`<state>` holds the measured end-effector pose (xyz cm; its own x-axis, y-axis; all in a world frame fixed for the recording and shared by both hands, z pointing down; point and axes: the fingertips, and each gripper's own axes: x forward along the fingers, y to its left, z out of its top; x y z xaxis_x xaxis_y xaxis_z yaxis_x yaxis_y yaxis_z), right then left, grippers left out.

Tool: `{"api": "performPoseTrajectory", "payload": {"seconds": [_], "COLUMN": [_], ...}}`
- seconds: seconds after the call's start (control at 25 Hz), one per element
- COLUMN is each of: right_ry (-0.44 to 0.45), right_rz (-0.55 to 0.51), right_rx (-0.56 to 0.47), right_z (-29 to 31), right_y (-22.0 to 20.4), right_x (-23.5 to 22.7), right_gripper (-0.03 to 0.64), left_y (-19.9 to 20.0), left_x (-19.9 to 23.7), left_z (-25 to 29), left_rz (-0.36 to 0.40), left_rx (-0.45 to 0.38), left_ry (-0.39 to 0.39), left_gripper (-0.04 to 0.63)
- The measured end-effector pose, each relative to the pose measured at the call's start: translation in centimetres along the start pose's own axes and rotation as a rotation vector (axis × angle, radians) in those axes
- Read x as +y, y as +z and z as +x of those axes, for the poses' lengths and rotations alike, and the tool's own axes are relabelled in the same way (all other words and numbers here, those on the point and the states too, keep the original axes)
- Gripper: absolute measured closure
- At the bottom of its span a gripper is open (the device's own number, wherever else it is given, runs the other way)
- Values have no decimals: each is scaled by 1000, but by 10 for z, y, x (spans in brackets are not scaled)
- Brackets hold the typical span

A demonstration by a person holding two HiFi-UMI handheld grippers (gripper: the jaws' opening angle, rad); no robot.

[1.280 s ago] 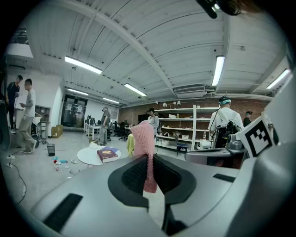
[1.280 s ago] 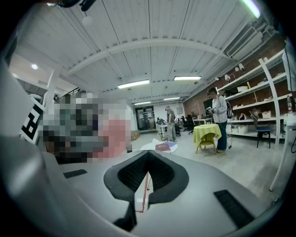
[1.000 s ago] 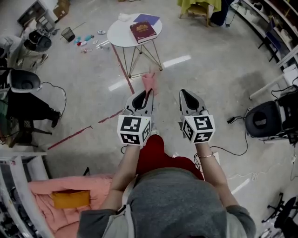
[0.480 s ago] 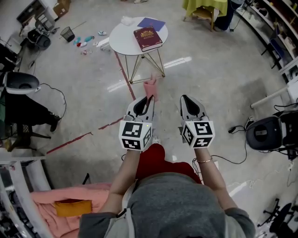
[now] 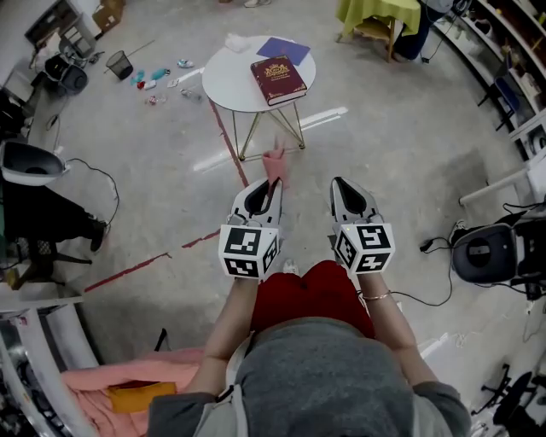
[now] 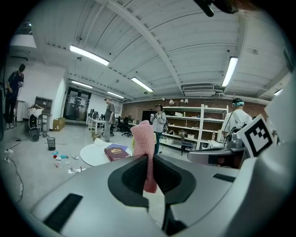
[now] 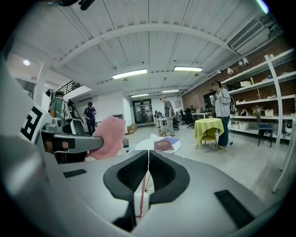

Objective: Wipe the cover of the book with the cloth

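Note:
A dark red book point(image 5: 278, 79) lies on a small round white table point(image 5: 229, 78) well ahead of me; it shows small in the left gripper view point(image 6: 114, 152) and the right gripper view point(image 7: 163, 146). My left gripper point(image 5: 274, 181) is shut on a pink cloth point(image 5: 274, 164), which sticks up past its jaws point(image 6: 144, 141). My right gripper point(image 5: 335, 182) is shut with nothing in it, level with the left one. Both are held in the air, well short of the table.
A purple sheet point(image 5: 285, 49) and white crumpled paper point(image 5: 238, 40) lie on the table beside the book. A red floor line point(image 5: 228, 139) runs under the table. Small items point(image 5: 153, 81) are scattered on the floor at left. A yellow-draped table point(image 5: 379, 12) stands beyond.
The table and book have shifted slightly right and nearer the middle of the view. Both grippers keep their pose, the cloth still held in the left one.

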<state>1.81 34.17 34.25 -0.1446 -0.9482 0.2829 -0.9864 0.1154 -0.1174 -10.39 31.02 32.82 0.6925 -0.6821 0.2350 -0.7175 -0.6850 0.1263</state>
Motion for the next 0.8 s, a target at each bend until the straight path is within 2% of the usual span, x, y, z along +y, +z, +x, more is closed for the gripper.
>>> {"api": "performPoseTrajectory", "payload": {"seconds": [0.4,0.8], "right_ry": [-5,47], "right_rz": [6,27], "right_rx": [23,35], "right_z": [48,162], "right_y": [7,34], "right_x": [-17,-69], "right_gripper": [588,588], "left_y": [0,17], "left_x": [34,94], "left_z": [34,141], "left_rz": [-18,-20], "left_rx": [19,55], "left_ry": [26,82], "left_gripper": [565,563]}}
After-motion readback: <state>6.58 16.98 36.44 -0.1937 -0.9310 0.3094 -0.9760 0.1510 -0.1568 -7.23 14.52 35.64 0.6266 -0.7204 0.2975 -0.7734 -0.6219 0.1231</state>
